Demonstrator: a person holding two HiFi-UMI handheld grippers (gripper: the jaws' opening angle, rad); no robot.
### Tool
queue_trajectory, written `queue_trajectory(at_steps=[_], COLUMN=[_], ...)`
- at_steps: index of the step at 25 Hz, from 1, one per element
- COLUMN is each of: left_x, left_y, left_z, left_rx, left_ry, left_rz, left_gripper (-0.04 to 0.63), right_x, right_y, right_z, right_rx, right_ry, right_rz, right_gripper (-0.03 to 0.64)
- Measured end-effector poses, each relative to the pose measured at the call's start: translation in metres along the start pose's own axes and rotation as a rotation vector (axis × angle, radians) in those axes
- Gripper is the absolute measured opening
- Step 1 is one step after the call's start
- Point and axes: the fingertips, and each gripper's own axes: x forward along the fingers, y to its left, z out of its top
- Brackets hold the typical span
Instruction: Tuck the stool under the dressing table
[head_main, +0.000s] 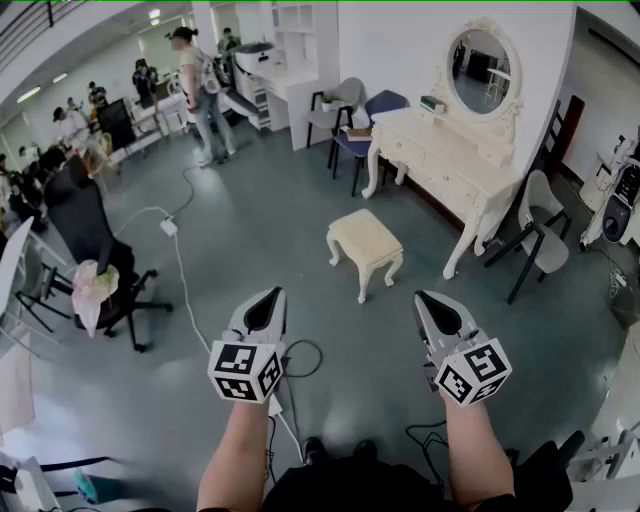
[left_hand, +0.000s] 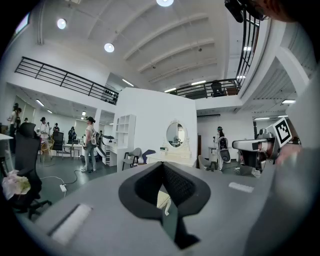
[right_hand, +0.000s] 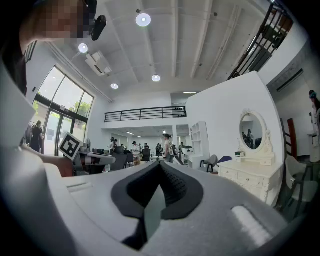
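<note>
well, i am standing back from the furniture with nothing of the job done yet. i am holding my left gripper (head_main: 269, 300) and my right gripper (head_main: 432, 303) out level in front of me, and both pairs of jaws are closed together with nothing between them.

the stool (head_main: 365, 240) is standing out on the open floor on its four legs, in front of the dressing table (head_main: 450, 160) but clearly apart from it, not under it at all. so by my reckoning the whole task is waiting: i am needing to walk up, open my jaws, take hold of the stool and slide it into the gap between the table's legs.

around it, a grey chair (head_main: 540, 235) is sitting just beside the near end of the table, and a blue chair (head_main: 365, 125) is crowding the far end, so i am judging the way in to be narrow on both sides. a white cable (head_main: 180, 270) is trailing across the floor to my left, and black cords are lying near my feet. a black office chair (head_main: 95, 240) and a person (head_main: 200, 85) are staying well off to the left, out of the way.
</note>
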Motion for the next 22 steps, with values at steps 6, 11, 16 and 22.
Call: queue_trajectory(at_steps=[6, 11, 16, 22], left_x=[-0.006, -0.026, -0.031, -0.040], left_y=[0.003, 0.006, 0.034, 0.045], left_z=[-0.001, -0.010, -0.017, -0.009], left_rx=[0.026, -0.039, -0.115, -0.047], left_ry=[0.012, 0.020, 0.032, 0.006], left_rz=[-0.022, -0.088, -0.032, -0.044], left_gripper=[0.020, 0.020, 0.020, 0.020], right_x=[-0.004, -0.025, -0.026, 0.006], right_y=[0.008, 0.020, 0.028, 0.058], right_z=[-0.004, -0.023, -0.019, -0.014], right_rx=[0.010, 0.031, 0.050, 0.071], right_ry=[0.009, 0.054, 0.050, 0.018], right_rz=[-0.015, -0.044, -0.082, -0.029], right_gripper=[0.003, 0.002, 0.003, 0.003])
